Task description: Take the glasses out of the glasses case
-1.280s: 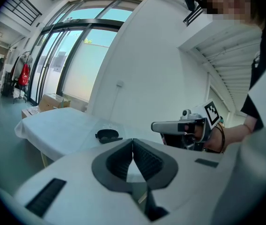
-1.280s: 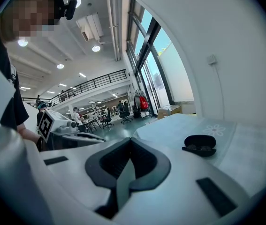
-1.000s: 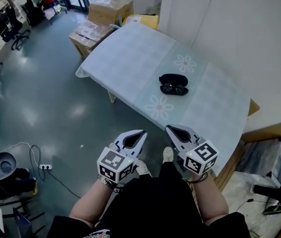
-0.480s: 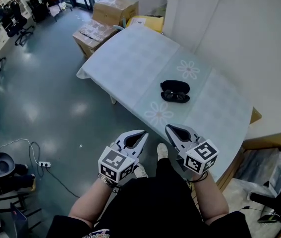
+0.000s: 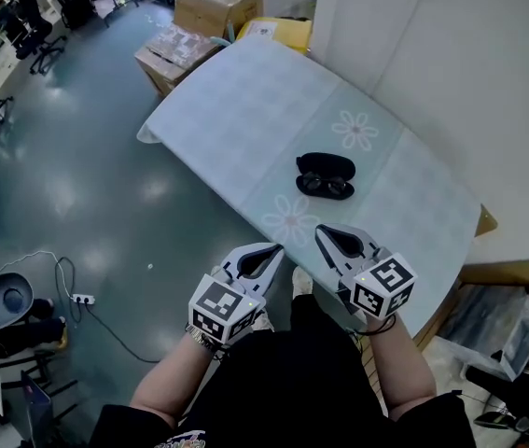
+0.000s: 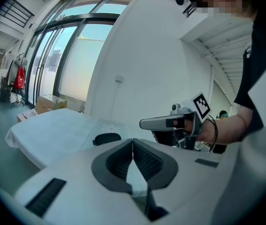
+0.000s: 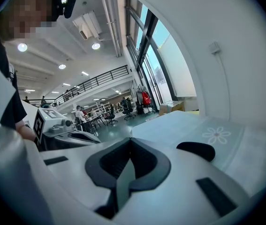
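Note:
A black glasses case point(image 5: 327, 165) lies open on the pale table point(image 5: 236, 110), with dark glasses point(image 5: 325, 187) in its near half. Both grippers hang in front of the person's body, short of the table's near edge. My left gripper point(image 5: 274, 249) is shut with nothing in it. My right gripper point(image 5: 319, 232) is also shut and empty. The left gripper view has the case point(image 6: 107, 138) far ahead beyond the closed left gripper point(image 6: 133, 140), and the right gripper's body to the right. The right gripper view has the case point(image 7: 196, 150) ahead right of the closed right gripper point(image 7: 130, 140).
The tablecloth carries flower prints point(image 5: 355, 129). A white wall point(image 5: 451, 73) runs along the table's far side. Cardboard boxes point(image 5: 182, 35) stand on the floor beyond the table's far end. Office chairs point(image 5: 31, 26) and a power strip point(image 5: 81, 299) are at the left.
The view has shifted a little, so the table and case sit slightly lower and nearer. Both grippers stay shut and have barely moved.

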### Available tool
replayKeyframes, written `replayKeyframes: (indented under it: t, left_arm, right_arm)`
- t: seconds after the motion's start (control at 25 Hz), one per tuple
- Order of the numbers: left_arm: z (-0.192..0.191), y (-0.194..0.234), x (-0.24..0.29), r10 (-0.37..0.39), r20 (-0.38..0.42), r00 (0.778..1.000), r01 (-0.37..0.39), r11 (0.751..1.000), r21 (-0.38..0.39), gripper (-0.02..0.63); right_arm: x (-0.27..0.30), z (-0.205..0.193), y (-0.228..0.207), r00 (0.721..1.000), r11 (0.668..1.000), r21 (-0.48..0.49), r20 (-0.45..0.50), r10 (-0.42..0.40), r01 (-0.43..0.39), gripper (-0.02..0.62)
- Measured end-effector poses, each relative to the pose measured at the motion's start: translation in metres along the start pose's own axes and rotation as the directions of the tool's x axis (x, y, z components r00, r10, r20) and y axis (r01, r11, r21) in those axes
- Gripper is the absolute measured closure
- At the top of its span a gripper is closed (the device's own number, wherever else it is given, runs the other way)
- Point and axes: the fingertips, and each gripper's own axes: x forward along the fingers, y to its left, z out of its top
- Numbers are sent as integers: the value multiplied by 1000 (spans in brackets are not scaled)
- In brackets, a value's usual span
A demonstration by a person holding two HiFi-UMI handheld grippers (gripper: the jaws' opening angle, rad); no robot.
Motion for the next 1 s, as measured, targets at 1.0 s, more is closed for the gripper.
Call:
replayKeyframes:
  t: [1.0]
  left_arm:
    - [-7,19,83,-8,-58,998,5,999,-42,577]
  right_arm:
    - [55,-16,-121,966,982,-182,-259,-2,-47,572]
